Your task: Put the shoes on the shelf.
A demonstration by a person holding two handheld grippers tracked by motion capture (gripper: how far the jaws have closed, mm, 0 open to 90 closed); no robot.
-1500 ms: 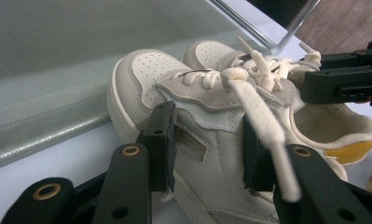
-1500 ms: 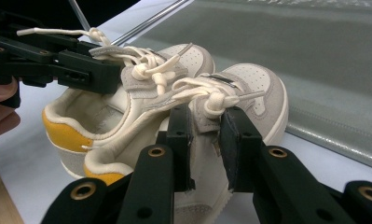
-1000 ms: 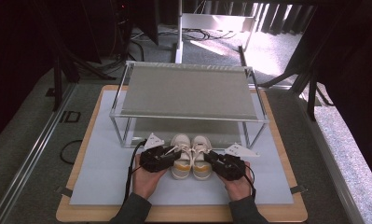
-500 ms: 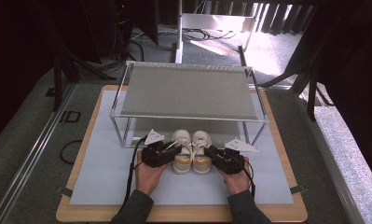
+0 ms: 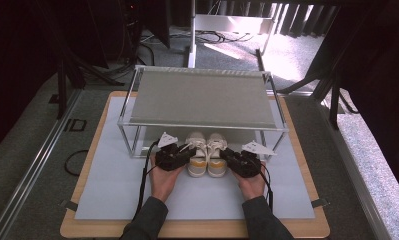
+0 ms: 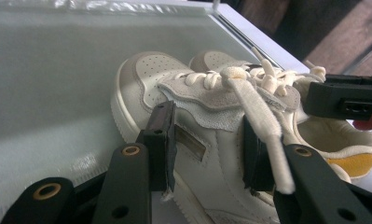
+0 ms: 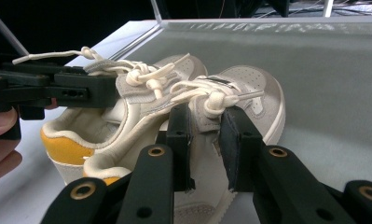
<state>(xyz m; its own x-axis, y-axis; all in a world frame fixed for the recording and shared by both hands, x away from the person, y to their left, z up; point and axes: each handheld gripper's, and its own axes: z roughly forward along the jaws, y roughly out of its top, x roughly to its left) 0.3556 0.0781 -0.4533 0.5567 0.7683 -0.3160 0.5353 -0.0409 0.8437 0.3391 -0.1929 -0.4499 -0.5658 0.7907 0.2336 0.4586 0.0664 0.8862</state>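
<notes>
A pair of cream sneakers with yellow heels stands side by side on the white mat, toes under the front edge of the rack. My left gripper comes in from the left and is shut on the left sneaker. In the left gripper view its pads press the sneaker's side wall and tongue. My right gripper comes in from the right, shut on the right sneaker. In the right gripper view its pads pinch the laced tongue of that sneaker.
A metal-framed rack with a grey shelf top stands across the back of the mat, open underneath. The mat lies on a wooden board. Dark floor, cables and stands surround the table.
Both hands have pushed the two sneakers away from the person, so their toes now sit under the rack's front edge. Both grips are unchanged.
</notes>
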